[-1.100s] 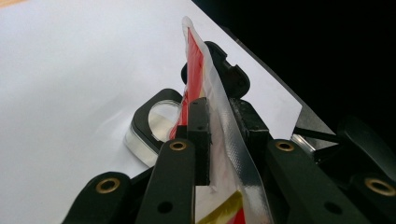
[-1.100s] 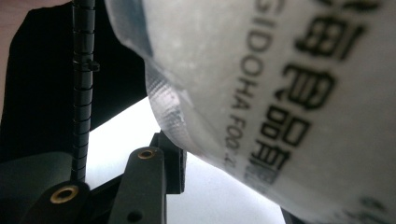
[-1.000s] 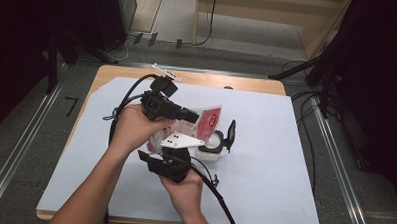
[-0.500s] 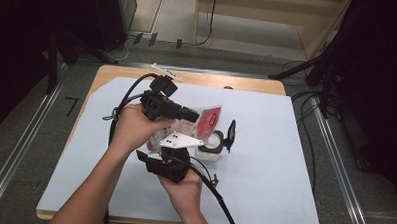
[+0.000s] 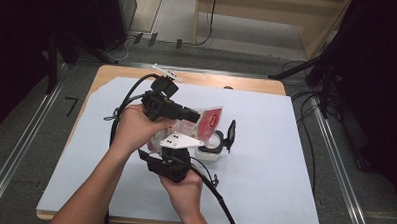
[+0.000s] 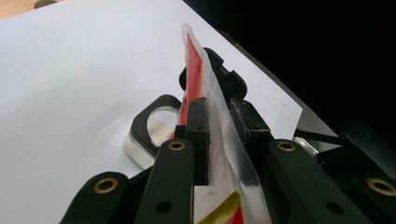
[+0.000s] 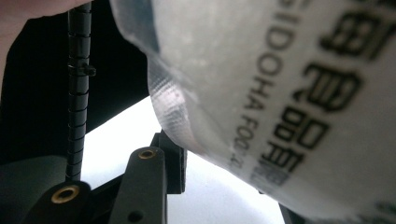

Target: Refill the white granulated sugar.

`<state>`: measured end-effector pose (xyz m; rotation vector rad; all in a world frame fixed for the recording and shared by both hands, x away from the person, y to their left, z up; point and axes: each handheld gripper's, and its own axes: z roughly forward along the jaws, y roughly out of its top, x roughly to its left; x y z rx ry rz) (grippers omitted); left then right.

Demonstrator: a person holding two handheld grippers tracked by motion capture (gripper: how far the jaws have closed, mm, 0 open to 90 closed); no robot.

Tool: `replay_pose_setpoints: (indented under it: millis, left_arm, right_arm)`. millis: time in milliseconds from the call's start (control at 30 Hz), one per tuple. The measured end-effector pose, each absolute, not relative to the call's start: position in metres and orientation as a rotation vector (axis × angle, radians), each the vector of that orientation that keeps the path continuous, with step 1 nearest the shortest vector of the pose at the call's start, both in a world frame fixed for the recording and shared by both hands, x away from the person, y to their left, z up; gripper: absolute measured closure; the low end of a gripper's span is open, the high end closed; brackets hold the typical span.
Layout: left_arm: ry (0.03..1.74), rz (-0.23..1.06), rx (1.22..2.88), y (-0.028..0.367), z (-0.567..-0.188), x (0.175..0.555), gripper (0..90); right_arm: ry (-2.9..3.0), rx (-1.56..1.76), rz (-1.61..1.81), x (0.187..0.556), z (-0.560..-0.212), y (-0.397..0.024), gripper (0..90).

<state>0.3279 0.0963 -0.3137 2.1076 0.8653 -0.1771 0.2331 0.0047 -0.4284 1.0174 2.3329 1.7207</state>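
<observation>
Between left hand-held gripper (image 6: pixel 219 126) pads: packet (image 6: pixel 205 88) edge-on.

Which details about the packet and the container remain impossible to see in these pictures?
- Packet print: blurred, cut off by the right gripper view's edges.
- Right hand-held gripper: one jaw hidden behind the packet.
- Container contents: too small in the high view; left hand-held gripper blocks it in its view.
</observation>
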Motion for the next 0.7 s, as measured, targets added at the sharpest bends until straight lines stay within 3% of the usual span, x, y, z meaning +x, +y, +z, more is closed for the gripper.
replay_pose_setpoints:
  millis: [700]
  left_arm:
    - [0.842, -0.172, 2.098, 0.0944, -0.3159, 0.3285, 78.0]
  right_arm:
    - [2.273, 1.038, 1.692, 0.2311, -0.4301, 0.0074, 63.7]
